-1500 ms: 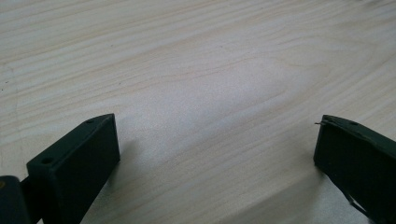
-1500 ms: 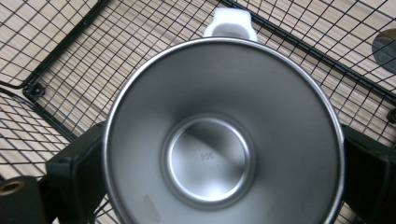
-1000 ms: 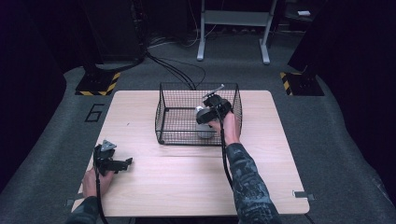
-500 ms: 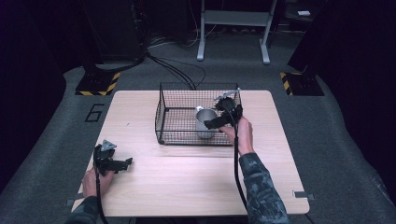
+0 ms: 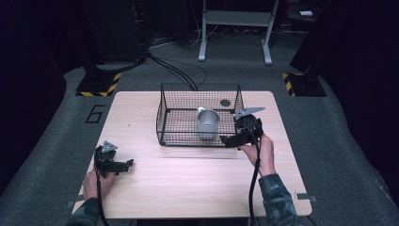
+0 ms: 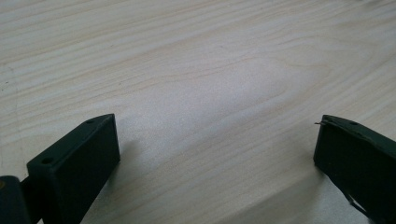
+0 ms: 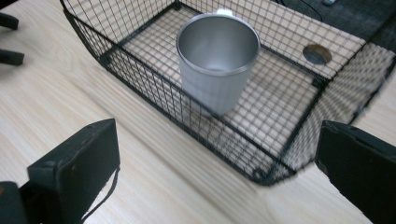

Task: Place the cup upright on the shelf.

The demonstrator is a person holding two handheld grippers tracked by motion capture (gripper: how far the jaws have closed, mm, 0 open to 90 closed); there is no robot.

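High view first: a light wooden table [image 5: 188, 188] carries a black wire basket [image 5: 162, 115] toward its far side, and a metal cup [image 5: 207, 124] stands upright inside the basket, toward its right half. A small dark hole [image 5: 225, 102] shows in the tabletop under the basket's far right corner. The right gripper [image 5: 230, 140] sits just outside the basket's near right corner, held in the person's right hand [image 5: 260, 151], its jaws pointing left along the basket's front edge and holding nothing. The left gripper [image 5: 123, 165] rests low at the table's near left, well apart from the basket, in the person's left hand [image 5: 96, 181].

Left gripper view: the two black jaws stand wide apart over bare wood grain [image 6: 201, 93], with nothing between them.

Right gripper view: the jaws are spread wide and empty, hovering over the table just in front of the wire basket [image 7: 261, 175]. Beyond the mesh, the metal cup [image 7: 217, 63] stands upright with its open mouth up and a bit of handle visible behind its rim. The round hole [image 7: 316, 54] lies farther back on the right.
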